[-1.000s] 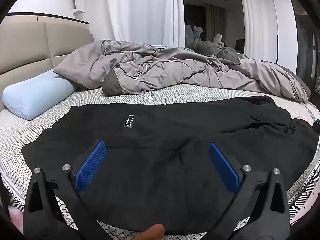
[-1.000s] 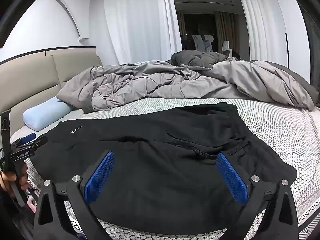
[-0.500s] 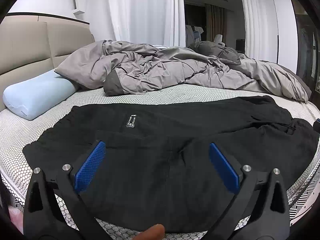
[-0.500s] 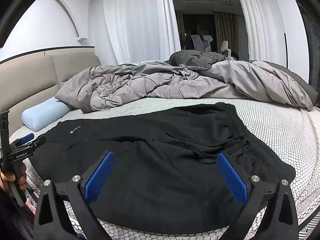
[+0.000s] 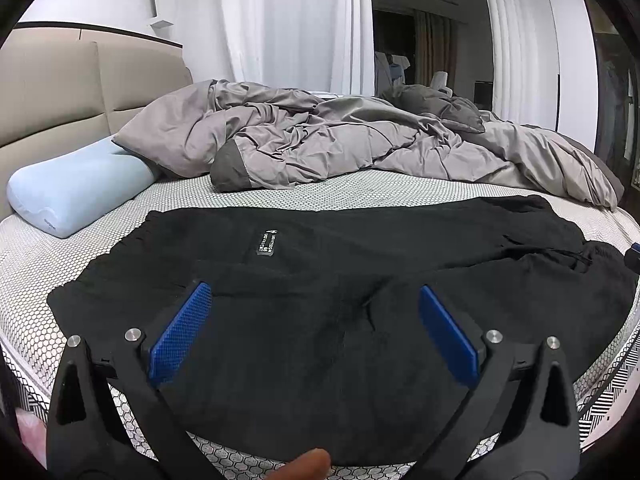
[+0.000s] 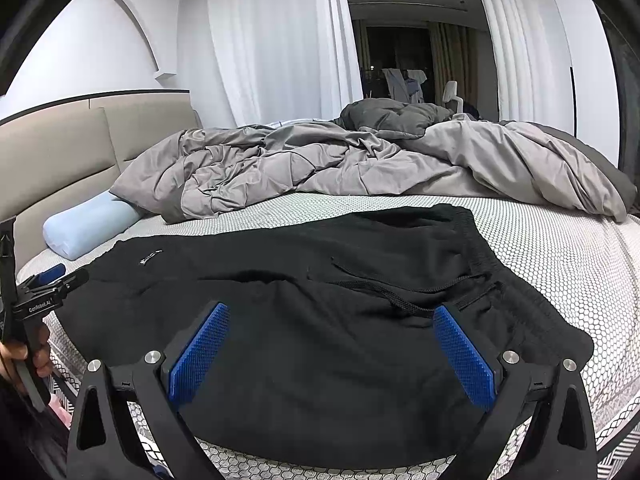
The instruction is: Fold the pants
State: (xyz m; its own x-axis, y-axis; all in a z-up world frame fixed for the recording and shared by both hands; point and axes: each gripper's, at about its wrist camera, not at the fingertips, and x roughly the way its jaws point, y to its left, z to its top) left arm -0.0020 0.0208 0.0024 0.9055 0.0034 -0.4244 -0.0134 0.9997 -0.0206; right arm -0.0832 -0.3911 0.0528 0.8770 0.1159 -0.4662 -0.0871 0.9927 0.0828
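Left gripper (image 5: 314, 308) hangs spread wide, blue pads (image 5: 180, 334) well apart, nothing between them. Right gripper (image 6: 330, 330) is the same story: blue pads (image 6: 464, 356) splayed, nothing caught. Both are poised over the near edge of the bed, above the cloth, and contact cannot be confirmed from either view.

Under them runs the mattress (image 5: 360, 192), covered in a white honeycomb print, with a black-and-white zigzag band along its near side (image 5: 612, 392). A pale blue pillow (image 5: 76, 188) rests at the left against the beige padded headboard (image 5: 52, 92). A rumpled grey duvet (image 5: 340, 144) is heaped across the far half of the bed. Behind it hang white curtains (image 5: 288, 20), and a dark doorway opens to a dim space with clothes hanging there.

The black pants (image 5: 328, 280) lie spread flat across the near half of the mattress, lengthwise left to right, a small label (image 5: 267, 243) facing up. From the right wrist view, the waistband and drawstring (image 6: 384, 292) sit just beyond that gripper's right pad, while the left gripper's handle (image 6: 36, 304) shows at the far left edge, at the leg end.
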